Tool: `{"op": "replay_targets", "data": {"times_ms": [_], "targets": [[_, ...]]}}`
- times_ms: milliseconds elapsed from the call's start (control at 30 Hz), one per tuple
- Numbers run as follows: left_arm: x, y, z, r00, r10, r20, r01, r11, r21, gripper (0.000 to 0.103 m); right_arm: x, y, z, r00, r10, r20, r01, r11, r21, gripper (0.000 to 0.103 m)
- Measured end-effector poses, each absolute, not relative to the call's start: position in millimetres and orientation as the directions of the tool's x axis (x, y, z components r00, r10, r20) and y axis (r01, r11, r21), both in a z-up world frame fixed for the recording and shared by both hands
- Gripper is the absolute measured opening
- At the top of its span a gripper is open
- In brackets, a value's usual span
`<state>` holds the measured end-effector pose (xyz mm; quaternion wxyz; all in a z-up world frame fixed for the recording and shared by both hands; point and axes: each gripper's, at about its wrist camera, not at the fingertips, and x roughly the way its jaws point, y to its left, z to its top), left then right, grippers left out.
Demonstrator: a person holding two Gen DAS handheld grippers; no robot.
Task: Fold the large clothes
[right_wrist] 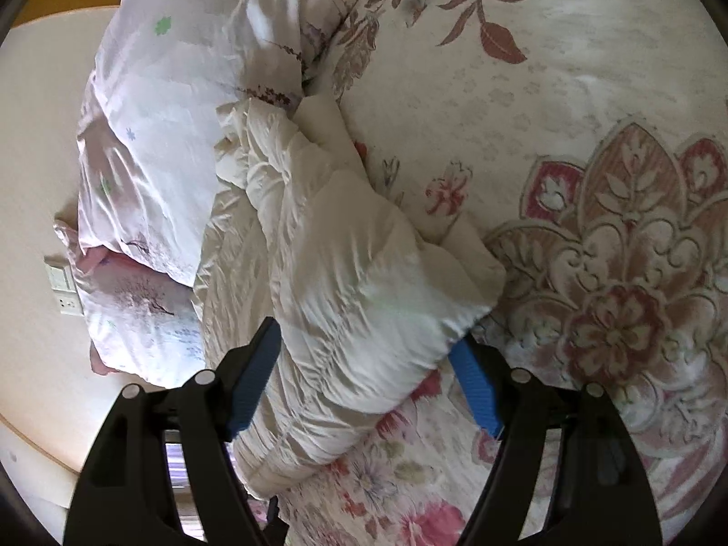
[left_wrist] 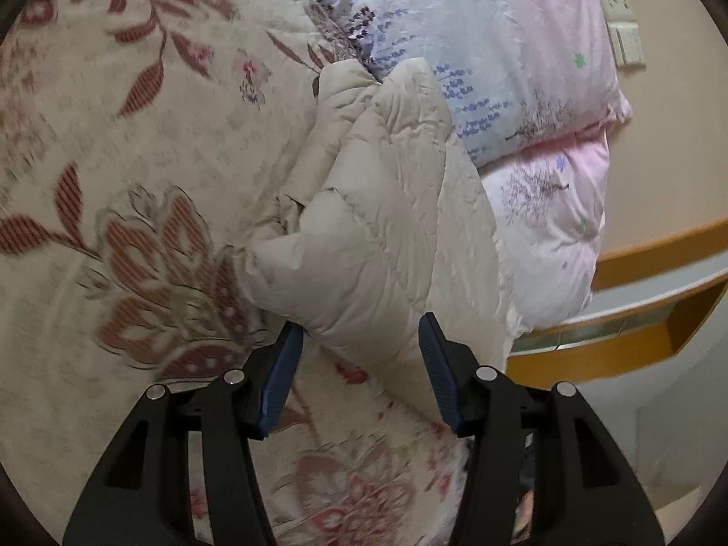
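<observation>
A cream quilted puffer jacket (left_wrist: 373, 209) lies bunched in a long roll on the flowered bedspread (left_wrist: 136, 136). My left gripper (left_wrist: 359, 336) is open, its blue pads (left_wrist: 282, 377) on either side of the jacket's near end, just above the bed. In the right wrist view the same jacket (right_wrist: 359, 282) lies between my right gripper's (right_wrist: 368, 346) open blue pads (right_wrist: 255, 377), with a puffy fold covering the tip of the right pad. Neither gripper is closed on the cloth.
Pink and lavender flowered pillows (left_wrist: 523, 68) are stacked against the jacket's far side; they also show in the right wrist view (right_wrist: 173, 136). A beige wall with sockets (left_wrist: 623, 22) and a wooden nightstand edge (left_wrist: 637, 282) lie beyond. The bedspread (right_wrist: 568, 182) extends wide.
</observation>
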<state>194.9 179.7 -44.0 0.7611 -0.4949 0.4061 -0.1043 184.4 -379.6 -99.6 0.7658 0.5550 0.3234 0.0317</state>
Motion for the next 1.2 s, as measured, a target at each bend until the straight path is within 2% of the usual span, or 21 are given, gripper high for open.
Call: {"op": "replay_targets", "data": {"times_ms": [267, 367, 400, 433, 467, 533, 567, 667, 933, 1100, 1167, 1200], "targets": [[211.7, 178.5, -54.9, 0.712, -0.496, -0.496, -0.335, 0.381, -0.862, 0.055, 190.8, -378.3, -97.0, 0.810, 0.377, -0.449, 0.296, 0.399, 0.868, 0.073], [216.7, 180.2, -55.5, 0.740, -0.468, -0.483, -0.338, 0.363, -0.869, 0.055, 192.3, -376.9, -98.9, 0.813, 0.369, -0.450, 0.294, 0.407, 0.865, 0.053], [217.9, 180.8, -55.9, 0.748, -0.462, -0.477, -0.336, 0.355, -0.872, 0.055, 192.9, -376.2, -100.6, 0.814, 0.375, -0.444, 0.287, 0.405, 0.868, 0.041], [219.6, 181.7, -58.1, 0.758, -0.464, -0.458, -0.328, 0.336, -0.883, 0.048, 193.4, -375.2, -101.9, 0.814, 0.382, -0.437, 0.278, 0.404, 0.871, 0.032], [221.3, 183.0, -60.6, 0.763, -0.468, -0.445, -0.321, 0.323, -0.890, 0.036, 193.1, -373.4, -101.9, 0.816, 0.386, -0.430, 0.267, 0.409, 0.873, 0.029], [222.7, 187.5, -64.1, 0.770, -0.475, -0.425, -0.311, 0.302, -0.901, 0.025, 190.6, -369.7, -97.8, 0.819, 0.394, -0.417, 0.242, 0.422, 0.874, 0.022], [221.6, 189.4, -63.8, 0.774, -0.476, -0.417, -0.305, 0.297, -0.905, 0.021, 188.3, -367.0, -93.1, 0.820, 0.401, -0.408, 0.223, 0.433, 0.873, 0.021], [212.8, 199.7, -53.1, 0.793, -0.465, -0.393, -0.270, 0.310, -0.912, 0.017, 180.1, -358.4, -79.1, 0.818, 0.426, -0.387, 0.172, 0.461, 0.871, 0.019], [156.1, 237.0, -35.2, 0.825, -0.421, -0.378, -0.246, 0.336, -0.909, 0.016, 151.9, -321.7, -64.6, 0.759, 0.522, -0.390, 0.051, 0.549, 0.834, 0.019], [114.7, 257.4, -37.2, 0.837, -0.380, -0.394, -0.273, 0.336, -0.902, 0.016, 133.2, -293.6, -69.1, 0.701, 0.555, -0.447, 0.013, 0.617, 0.787, 0.019], [100.7, 263.0, -38.8, 0.841, -0.359, -0.406, -0.287, 0.341, -0.895, 0.017, 123.0, -282.9, -72.3, 0.680, 0.538, -0.498, 0.012, 0.671, 0.741, 0.024], [97.9, 264.8, -40.0, 0.839, -0.355, -0.412, -0.293, 0.343, -0.893, 0.017, 118.9, -276.9, -72.5, 0.671, 0.513, -0.535, 0.021, 0.709, 0.705, 0.031]]}}
